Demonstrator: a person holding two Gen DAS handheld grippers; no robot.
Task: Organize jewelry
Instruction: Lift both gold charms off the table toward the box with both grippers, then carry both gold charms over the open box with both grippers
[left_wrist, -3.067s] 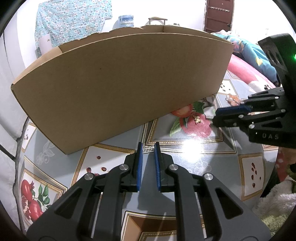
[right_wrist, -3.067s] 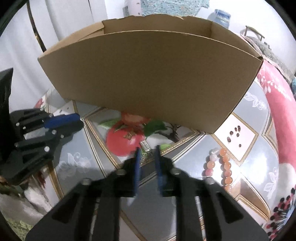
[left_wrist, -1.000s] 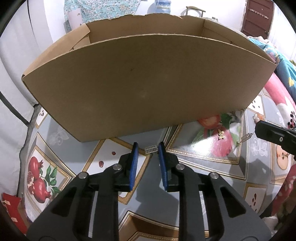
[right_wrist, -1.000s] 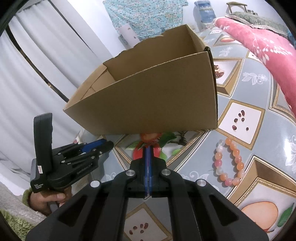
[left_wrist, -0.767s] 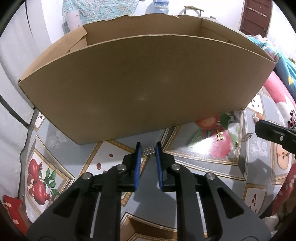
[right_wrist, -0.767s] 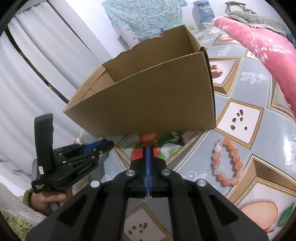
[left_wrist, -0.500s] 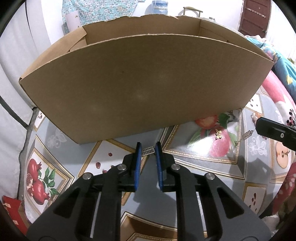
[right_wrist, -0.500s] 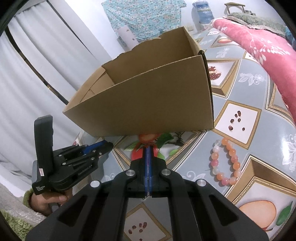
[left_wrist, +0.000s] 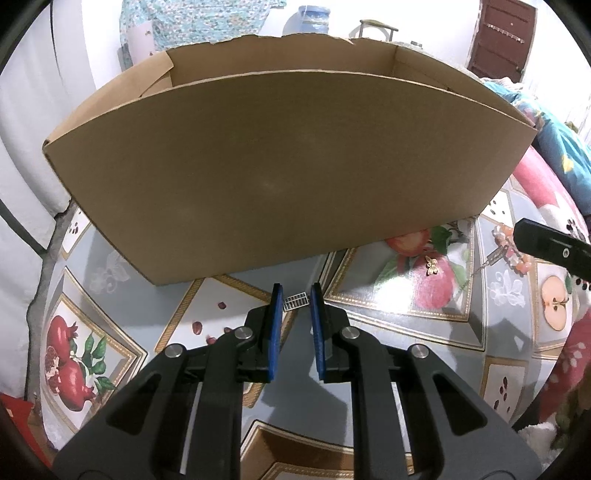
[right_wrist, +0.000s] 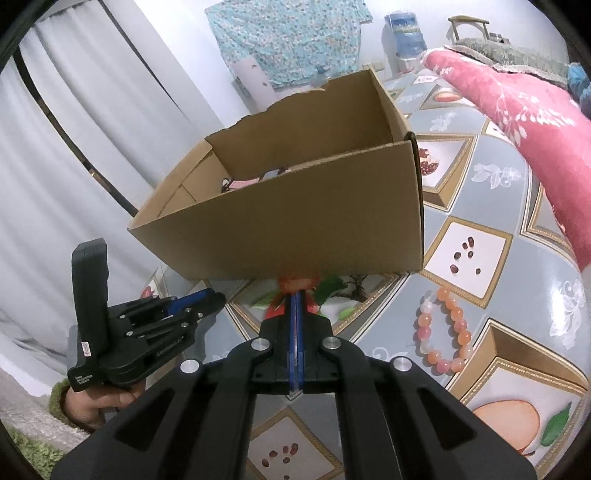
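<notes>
**Pinching the small silver piece before the box**

In the left wrist view, our left gripper (left_wrist: 295, 295) has its blue fingers (left_wrist: 275, 314) narrowed around a small silver ribbed piece (left_wrist: 296, 301), which lies on the patterned bench (left_wrist: 388, 332) at the centre of the frame, just below the cardboard box (left_wrist: 288, 166). The jaws have just been closing, and the piece spans the gap between them; whether the pads already press on it, we cannot tell. We judge that a good grip needs the tips low, almost on the bench, and a slow squeeze, since such a light piece may slip out. The lift must then clear the near box wall. The right gripper (right_wrist: 296, 295) is fully closed and holds nothing. A gold charm (left_wrist: 431, 265) at right of centre and a beaded bracelet (right_wrist: 443, 332) wait on the bench.
</notes>
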